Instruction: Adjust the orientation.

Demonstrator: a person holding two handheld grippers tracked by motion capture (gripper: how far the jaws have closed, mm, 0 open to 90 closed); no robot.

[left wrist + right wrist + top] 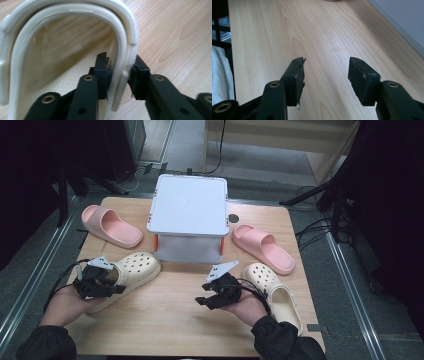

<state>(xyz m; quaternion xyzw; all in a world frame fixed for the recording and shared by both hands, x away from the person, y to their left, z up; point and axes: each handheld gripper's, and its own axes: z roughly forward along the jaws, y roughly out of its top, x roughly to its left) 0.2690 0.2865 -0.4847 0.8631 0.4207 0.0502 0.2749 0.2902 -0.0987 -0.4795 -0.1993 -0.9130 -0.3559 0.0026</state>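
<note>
A cream perforated clog [131, 270] lies at the table's left front. My left gripper [119, 289] is shut on its side wall near the heel; in the left gripper view the cream clog wall [121, 75] sits pinched by my left gripper [120, 75], one jaw inside the shoe and one outside. A second cream clog [276, 295] lies at the right front, beside the hand that holds my right gripper [204, 301]. My right gripper [325, 72] stands open over bare wood with nothing between its jaws.
A white lidded box [189, 217] stands at the table's middle back. One pink slide [111, 225] lies at the left back, another pink slide [263, 247] to the right of the box. The wooden table [175, 320] has bare board between the two hands.
</note>
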